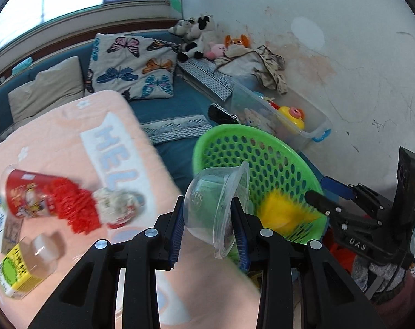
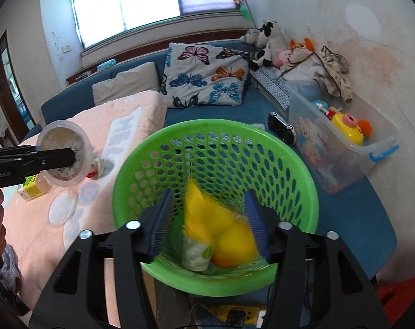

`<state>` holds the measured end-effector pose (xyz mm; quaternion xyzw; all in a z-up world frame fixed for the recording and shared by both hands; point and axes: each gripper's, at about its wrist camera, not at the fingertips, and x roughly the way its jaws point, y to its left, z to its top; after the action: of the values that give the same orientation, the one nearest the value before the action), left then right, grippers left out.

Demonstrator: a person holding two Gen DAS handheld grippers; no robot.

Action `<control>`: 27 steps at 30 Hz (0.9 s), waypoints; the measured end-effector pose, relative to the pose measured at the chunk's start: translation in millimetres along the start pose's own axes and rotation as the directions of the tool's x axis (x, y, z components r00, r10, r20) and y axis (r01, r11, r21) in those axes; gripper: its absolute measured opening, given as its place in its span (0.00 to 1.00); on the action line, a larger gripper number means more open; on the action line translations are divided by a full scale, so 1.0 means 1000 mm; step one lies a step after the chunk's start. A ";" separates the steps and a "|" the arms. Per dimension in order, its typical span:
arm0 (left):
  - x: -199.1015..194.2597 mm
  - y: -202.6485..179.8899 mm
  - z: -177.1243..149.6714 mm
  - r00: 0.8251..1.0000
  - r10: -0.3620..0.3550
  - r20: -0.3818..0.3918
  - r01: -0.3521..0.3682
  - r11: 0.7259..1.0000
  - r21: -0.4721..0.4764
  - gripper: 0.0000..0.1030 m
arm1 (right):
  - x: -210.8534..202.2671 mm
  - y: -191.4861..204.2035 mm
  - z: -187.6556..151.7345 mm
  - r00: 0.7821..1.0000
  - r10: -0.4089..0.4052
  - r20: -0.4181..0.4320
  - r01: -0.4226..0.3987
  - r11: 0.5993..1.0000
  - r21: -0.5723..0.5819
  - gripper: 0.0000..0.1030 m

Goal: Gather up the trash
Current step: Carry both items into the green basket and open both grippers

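Note:
My left gripper [image 1: 208, 219] is shut on a clear plastic bowl [image 1: 207, 186], held on its side just in front of the green mesh basket [image 1: 234, 130]. In the right wrist view that bowl [image 2: 62, 153] hangs over the pink blanket [image 2: 97, 115], left of the basket [image 2: 207, 126]. My right gripper [image 2: 209, 194] is open over the basket mouth. A blurred yellow bag [image 2: 207, 219] lies between and below its pads, beside a white packet [image 2: 196, 255]. On the blanket lie a red cup [image 1: 23, 192], red mesh [image 1: 70, 205], a crumpled tissue [image 1: 117, 205], a yellow-labelled bottle [image 1: 23, 263] and a clear lid [image 2: 62, 208].
A clear storage box of toys [image 2: 344, 142] stands right of the basket by the wall, with a black object [image 2: 281, 128] beside it. A butterfly pillow [image 2: 204, 76] and soft toys [image 2: 267, 41] sit behind on the blue sofa. A yellow power strip [image 2: 234, 312] lies below the basket.

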<state>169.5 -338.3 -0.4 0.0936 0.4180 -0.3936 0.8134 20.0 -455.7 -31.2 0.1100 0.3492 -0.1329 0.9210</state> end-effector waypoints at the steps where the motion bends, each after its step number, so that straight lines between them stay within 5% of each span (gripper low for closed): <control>1: 0.005 -0.004 0.002 1.000 -0.009 -0.002 0.009 1.000 0.004 0.32 | 0.000 -0.002 -0.001 1.000 0.000 -0.001 0.000 1.000 0.003 0.55; 18: 0.060 -0.034 0.006 0.996 -0.052 -0.070 0.054 0.998 0.019 0.33 | -0.017 -0.018 -0.010 1.000 -0.005 0.016 0.005 1.000 0.023 0.62; 23: 0.058 -0.036 0.004 0.996 -0.059 -0.065 0.060 0.998 0.019 0.53 | -0.020 -0.017 -0.010 1.000 -0.003 0.017 0.002 1.000 0.026 0.62; 27: 0.046 -0.033 0.000 0.998 -0.043 -0.049 0.045 0.999 0.029 0.55 | -0.024 -0.010 -0.012 1.000 0.010 0.023 -0.011 1.000 0.016 0.62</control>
<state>161.9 -386.4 -29.4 0.1060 0.4337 -0.4153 0.7926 -7.7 -457.1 -24.7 0.1178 0.3371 -0.1322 0.9247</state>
